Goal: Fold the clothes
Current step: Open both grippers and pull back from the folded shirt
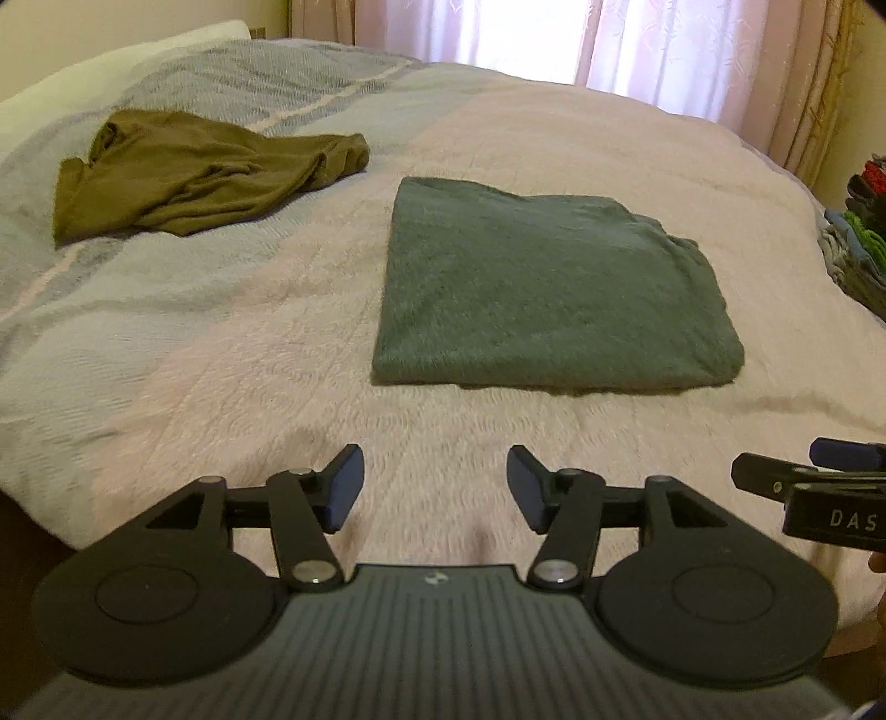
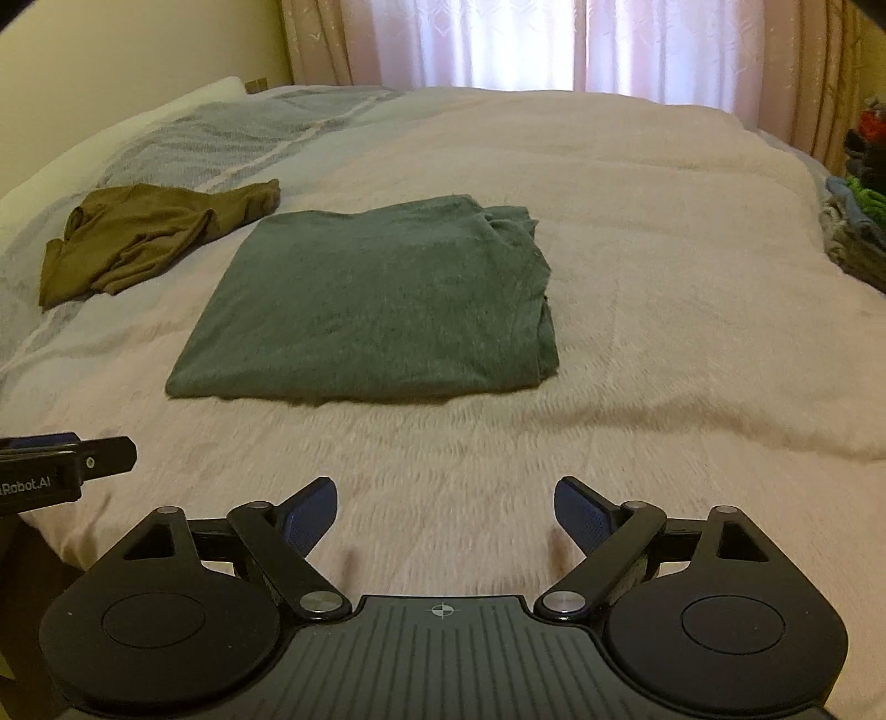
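A grey-green garment [image 1: 548, 288] [image 2: 371, 304] lies folded into a flat rectangle on the pink bedspread [image 1: 277, 360] [image 2: 664, 277], its bunched edge on the right side. An olive-brown garment [image 1: 199, 171] [image 2: 149, 238] lies crumpled farther back to the left, on the grey-blue part of the cover. My left gripper [image 1: 434, 479] hovers open over the near edge of the bed, short of the folded garment, holding nothing. My right gripper [image 2: 446, 509] is likewise open and empty, near the bed's front edge. Each gripper shows at the side of the other's view.
A white pillow [image 1: 111, 61] [image 2: 138, 116] lies at the back left by the wall. Pink curtains [image 1: 637, 39] [image 2: 526, 39] hang behind the bed. A pile of mixed coloured clothes [image 1: 858, 232] [image 2: 855, 210] sits at the bed's right edge.
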`<move>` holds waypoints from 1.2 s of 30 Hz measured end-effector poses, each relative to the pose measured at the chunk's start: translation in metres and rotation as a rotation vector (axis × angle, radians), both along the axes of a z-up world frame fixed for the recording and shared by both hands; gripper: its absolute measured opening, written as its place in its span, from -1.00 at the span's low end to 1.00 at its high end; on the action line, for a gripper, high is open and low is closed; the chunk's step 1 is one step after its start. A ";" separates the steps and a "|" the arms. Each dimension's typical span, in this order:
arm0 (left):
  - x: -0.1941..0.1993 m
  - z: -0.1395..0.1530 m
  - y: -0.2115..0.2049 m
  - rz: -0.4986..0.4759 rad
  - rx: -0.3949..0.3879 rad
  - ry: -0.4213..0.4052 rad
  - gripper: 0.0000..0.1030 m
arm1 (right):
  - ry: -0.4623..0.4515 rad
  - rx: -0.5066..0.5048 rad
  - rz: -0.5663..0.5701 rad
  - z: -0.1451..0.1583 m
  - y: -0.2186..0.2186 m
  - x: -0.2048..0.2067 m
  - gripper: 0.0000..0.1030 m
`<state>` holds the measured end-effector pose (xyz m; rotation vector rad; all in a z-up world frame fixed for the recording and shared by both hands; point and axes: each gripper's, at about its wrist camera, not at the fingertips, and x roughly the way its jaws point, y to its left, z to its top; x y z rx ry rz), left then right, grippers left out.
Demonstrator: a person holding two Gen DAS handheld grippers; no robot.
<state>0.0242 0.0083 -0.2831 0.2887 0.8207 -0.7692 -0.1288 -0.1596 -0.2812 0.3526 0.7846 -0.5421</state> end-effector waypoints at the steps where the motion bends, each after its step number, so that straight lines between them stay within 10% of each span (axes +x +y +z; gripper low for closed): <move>1: -0.005 0.003 0.003 -0.002 0.000 -0.008 0.08 | 0.002 -0.001 -0.003 0.001 0.004 -0.001 0.72; 36: -0.067 0.019 0.045 -0.074 -0.009 -0.066 0.26 | -0.012 -0.040 -0.017 0.026 0.070 -0.045 0.77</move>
